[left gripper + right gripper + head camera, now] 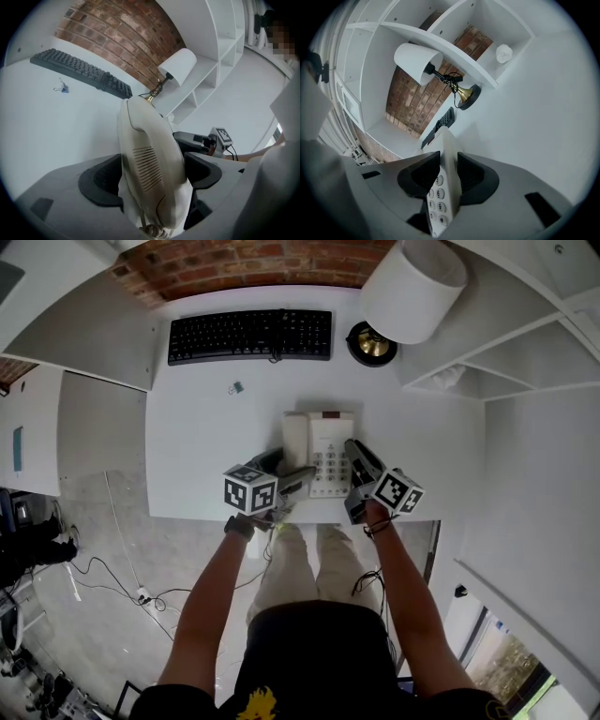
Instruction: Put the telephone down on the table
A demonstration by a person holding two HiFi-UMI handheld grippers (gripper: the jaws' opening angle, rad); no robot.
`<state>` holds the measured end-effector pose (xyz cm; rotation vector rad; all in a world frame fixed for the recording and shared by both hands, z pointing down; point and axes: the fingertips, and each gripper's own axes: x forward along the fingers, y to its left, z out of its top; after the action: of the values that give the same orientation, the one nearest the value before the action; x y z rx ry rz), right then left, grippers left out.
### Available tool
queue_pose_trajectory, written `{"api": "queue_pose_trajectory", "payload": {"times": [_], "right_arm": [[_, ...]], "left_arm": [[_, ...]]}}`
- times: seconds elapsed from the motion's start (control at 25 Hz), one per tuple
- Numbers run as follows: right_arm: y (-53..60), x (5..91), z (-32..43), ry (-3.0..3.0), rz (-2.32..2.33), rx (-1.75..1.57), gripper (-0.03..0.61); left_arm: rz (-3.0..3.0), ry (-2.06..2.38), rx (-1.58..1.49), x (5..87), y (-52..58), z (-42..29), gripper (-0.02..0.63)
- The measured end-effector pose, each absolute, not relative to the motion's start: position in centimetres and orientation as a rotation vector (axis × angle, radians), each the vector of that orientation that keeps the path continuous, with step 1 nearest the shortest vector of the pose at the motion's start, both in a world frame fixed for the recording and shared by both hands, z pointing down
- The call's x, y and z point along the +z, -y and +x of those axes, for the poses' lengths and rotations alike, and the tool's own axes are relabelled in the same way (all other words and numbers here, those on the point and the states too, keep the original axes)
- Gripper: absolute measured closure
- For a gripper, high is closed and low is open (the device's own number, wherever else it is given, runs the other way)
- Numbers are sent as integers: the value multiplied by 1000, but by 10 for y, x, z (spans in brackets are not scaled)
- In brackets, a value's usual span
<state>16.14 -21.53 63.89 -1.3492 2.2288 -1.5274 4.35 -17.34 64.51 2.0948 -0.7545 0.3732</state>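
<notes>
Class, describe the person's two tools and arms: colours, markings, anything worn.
Left tool and right tool: grey bodies, black jaw pads, each with a cube of black-and-white square markers. Forearms unsleeved; dark wristband on the left, thin bracelet on the right.

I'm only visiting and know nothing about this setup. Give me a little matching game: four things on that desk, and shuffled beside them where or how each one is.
Things:
1. keyboard
2. lamp
3. handset
4. clip

Places or states:
A. clamped in the left hand-held gripper
B. small, alone on the bare table
C. black, along the table's far edge
D. white shade, brass foot, far right

Pairs: 1-C, 2-D, 3-A, 4-B.
</notes>
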Motion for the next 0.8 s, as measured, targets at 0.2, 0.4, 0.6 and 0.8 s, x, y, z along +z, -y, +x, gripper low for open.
{"api": "queue_pose_trajectory", "payload": {"times": [0.2, 0.4, 0.6, 0.8], "right_arm": [[214, 640, 162, -2265, -1384, -1539, 466], [215, 639, 158, -2355, -1421, -1593, 479], [213, 639, 158, -2380, -1455, -1646, 480], [211, 638, 157, -2400, -1480, -1691, 483]], "left_arm": [[2017, 802, 375, 648, 170, 40, 193], [1920, 870, 414, 651, 167, 35, 192], [1858, 891, 428, 651, 163, 32, 193], [1891, 899, 512, 645, 162, 34, 238]]}}
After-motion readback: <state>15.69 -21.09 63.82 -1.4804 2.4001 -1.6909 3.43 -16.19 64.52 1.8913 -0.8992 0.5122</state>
